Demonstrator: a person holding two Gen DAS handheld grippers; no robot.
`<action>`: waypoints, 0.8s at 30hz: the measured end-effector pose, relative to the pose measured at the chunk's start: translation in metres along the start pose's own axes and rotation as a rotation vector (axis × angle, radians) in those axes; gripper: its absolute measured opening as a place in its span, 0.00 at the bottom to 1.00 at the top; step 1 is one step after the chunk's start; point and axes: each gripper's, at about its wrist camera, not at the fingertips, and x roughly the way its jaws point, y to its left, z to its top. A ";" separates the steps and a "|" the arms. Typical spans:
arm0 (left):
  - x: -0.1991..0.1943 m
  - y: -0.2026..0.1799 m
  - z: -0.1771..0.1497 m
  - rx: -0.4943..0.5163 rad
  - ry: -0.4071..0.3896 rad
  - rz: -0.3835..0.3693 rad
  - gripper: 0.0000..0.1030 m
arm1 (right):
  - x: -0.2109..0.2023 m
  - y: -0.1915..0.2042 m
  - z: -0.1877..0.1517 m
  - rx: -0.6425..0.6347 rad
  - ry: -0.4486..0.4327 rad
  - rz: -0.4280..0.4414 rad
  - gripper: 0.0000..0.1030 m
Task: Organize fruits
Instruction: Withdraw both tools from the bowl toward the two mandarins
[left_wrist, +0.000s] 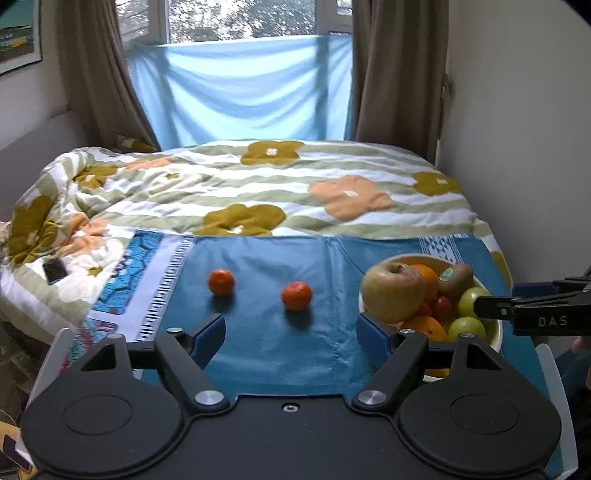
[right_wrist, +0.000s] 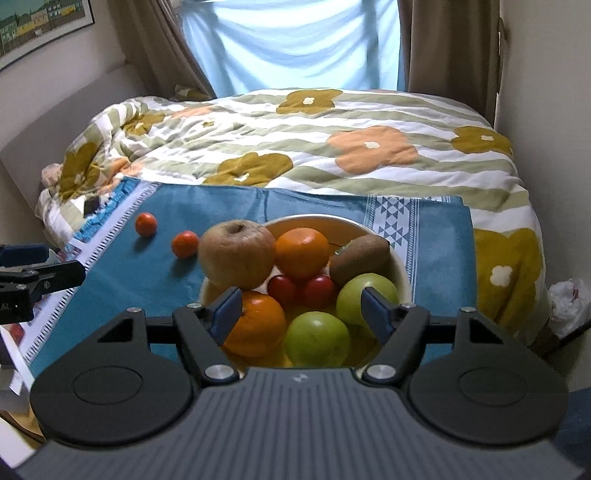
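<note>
Two tangerines (left_wrist: 221, 282) (left_wrist: 296, 295) lie loose on the blue cloth (left_wrist: 266, 347), ahead of my left gripper (left_wrist: 291, 326), which is open with nothing between its fingers. To its right stands a cream bowl (right_wrist: 369, 228) heaped with fruit: a brownish apple (right_wrist: 238, 253), two oranges (right_wrist: 302, 253) (right_wrist: 256, 325), a kiwi (right_wrist: 360, 256), two small red fruits (right_wrist: 282, 290) and two green apples (right_wrist: 317, 341) (right_wrist: 349, 295). My right gripper (right_wrist: 300, 299) hangs open just above the bowl's near side, gripping nothing. The same tangerines (right_wrist: 146, 223) (right_wrist: 184, 243) show left of the bowl.
The cloth lies on a bed with a flowered duvet (left_wrist: 258, 184). A dark phone (left_wrist: 55, 270) rests on the duvet at the left. A wall runs close along the right side, with a white bag (right_wrist: 567, 299) low beside the bed. Curtains and a window stand behind.
</note>
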 end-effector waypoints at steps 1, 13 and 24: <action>-0.003 0.005 0.001 -0.003 -0.003 0.005 0.80 | -0.003 0.003 0.001 0.002 0.000 0.003 0.83; -0.009 0.077 0.025 0.031 -0.033 0.022 0.98 | -0.009 0.075 0.018 0.010 -0.044 0.000 1.00; 0.062 0.136 0.053 0.176 0.025 -0.062 0.99 | 0.047 0.142 0.022 0.170 0.044 -0.048 1.00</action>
